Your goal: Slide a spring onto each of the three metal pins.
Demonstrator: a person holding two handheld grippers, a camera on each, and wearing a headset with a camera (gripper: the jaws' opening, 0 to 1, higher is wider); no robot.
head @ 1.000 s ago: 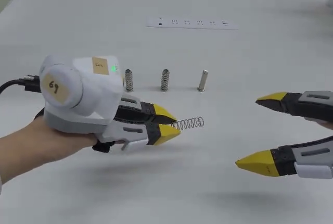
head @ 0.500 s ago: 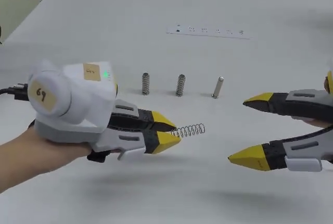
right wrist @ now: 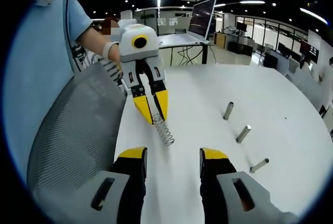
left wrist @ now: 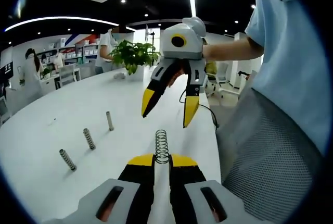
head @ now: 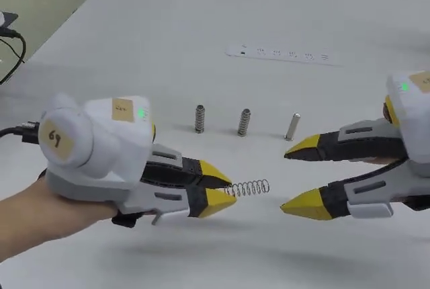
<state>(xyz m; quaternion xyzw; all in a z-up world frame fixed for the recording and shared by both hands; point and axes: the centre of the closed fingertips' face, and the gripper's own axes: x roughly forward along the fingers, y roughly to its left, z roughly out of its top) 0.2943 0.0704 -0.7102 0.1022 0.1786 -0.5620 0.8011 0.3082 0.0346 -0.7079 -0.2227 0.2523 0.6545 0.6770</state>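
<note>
Left tool (head: 225, 191) pinches spring (head: 250, 187) by one end; right tool (head: 287, 180) spread near free end. Best grip mid-coil lightly, hold axis aligned with bare pin (head: 293, 126).

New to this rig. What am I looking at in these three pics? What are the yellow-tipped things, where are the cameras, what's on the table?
There is no robot here: a person holds a two-jaw tool in each hand. The rectangular picture comes from a headset camera looking down at the work. Each round picture comes from a camera on one tool, looking along that tool's own jaws, so it sees the other tool facing it. The left tool is shut on one end of a loose spring. The right tool is open and holds nothing. On the white table three metal pins stand in a row: the left pin and middle pin already carry springs, the bare pin does not. Behind them lies a power strip.
</note>
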